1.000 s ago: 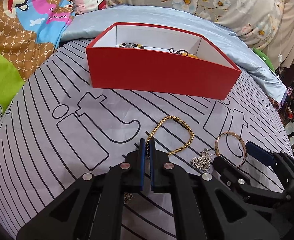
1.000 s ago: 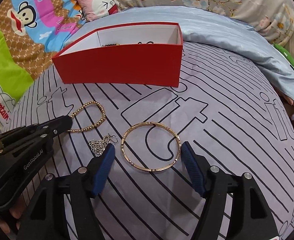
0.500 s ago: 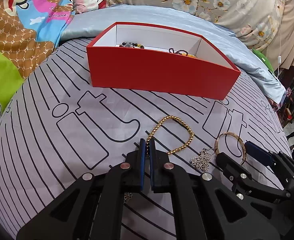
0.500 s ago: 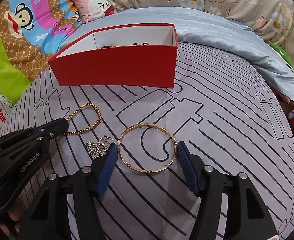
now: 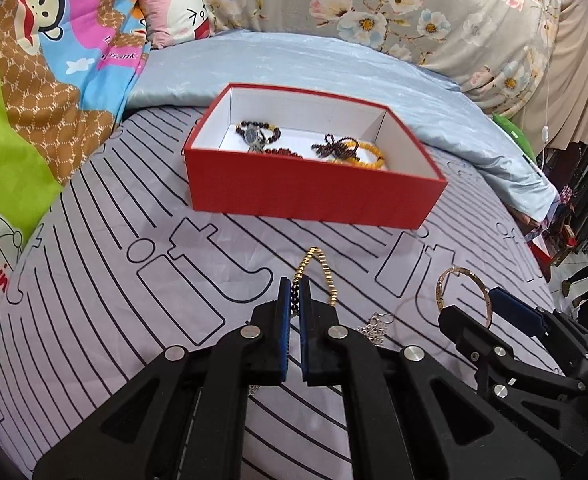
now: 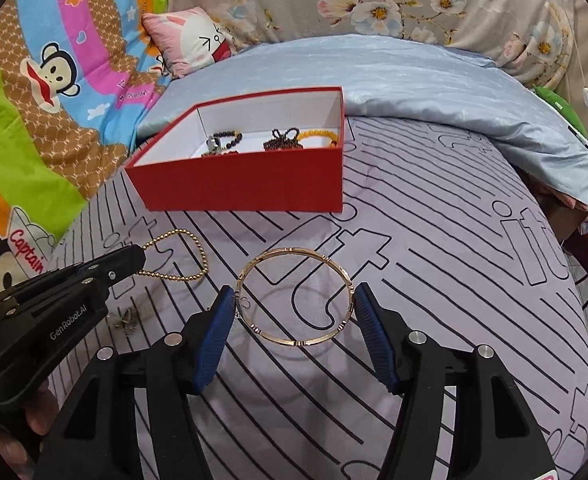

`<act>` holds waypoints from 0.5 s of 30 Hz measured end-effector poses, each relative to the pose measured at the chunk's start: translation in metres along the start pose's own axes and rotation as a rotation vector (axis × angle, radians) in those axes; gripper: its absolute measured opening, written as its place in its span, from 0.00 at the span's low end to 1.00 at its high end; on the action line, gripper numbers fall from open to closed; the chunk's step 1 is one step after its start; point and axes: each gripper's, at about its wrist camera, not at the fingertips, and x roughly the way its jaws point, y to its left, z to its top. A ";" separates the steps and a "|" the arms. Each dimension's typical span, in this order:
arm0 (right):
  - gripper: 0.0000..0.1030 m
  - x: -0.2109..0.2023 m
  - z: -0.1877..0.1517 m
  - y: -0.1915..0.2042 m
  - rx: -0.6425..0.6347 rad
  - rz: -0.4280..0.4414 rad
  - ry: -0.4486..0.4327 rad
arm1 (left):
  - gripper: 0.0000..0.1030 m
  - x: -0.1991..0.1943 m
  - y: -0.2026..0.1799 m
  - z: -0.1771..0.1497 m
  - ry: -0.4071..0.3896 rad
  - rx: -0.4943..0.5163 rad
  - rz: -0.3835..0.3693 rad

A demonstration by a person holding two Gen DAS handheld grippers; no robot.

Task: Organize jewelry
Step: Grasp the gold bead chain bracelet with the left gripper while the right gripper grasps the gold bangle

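Both grippers are busy here. The left gripper [image 5: 294,296], bottom center of the left wrist view, has its blue pads pinched tight on the gold bead bracelet [image 5: 322,276], which hangs in a loop just past the fingertips, lifted off the striped bedsheet [image 5: 134,300]. The right wrist view shows the same thing from the side: the left gripper [image 6: 140,258] pokes in from the lower left edge and the bead bracelet [image 6: 182,256] dangles from its tip. The right gripper [image 6: 292,312], low in the middle of that frame, is clamped across the gold bangle [image 6: 294,296], one pad touching each side of the ring, and the bangle is tilted up off the sheet with its shadow showing underneath. In the left view the bangle [image 5: 463,292] sits at the right, held by the right gripper [image 5: 473,312]. A small silver chain piece [image 5: 375,326] lies on the sheet between the two grippers, and it also shows at the lower left of the right view [image 6: 128,318]. The red box [image 5: 313,196] stands open in the upper middle of both frames [image 6: 246,184], with dark bead bracelets [image 5: 258,134] and a yellow bead bracelet [image 5: 367,156] already inside on its white floor. Behind it there's a pale blue blanket [image 5: 294,64] and a cartoon monkey quilt [image 5: 54,40] at the upper left.
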 end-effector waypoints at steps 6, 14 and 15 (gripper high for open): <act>0.57 -0.017 0.002 -0.002 0.013 0.031 -0.025 | 0.03 -0.020 0.001 0.008 -0.030 -0.005 -0.015; 0.57 -0.028 0.011 0.002 -0.003 0.046 -0.056 | 0.03 -0.037 0.002 0.023 -0.061 0.006 -0.004; 0.57 -0.027 0.014 0.002 -0.003 0.052 -0.057 | 0.03 -0.037 0.002 0.026 -0.066 0.009 -0.002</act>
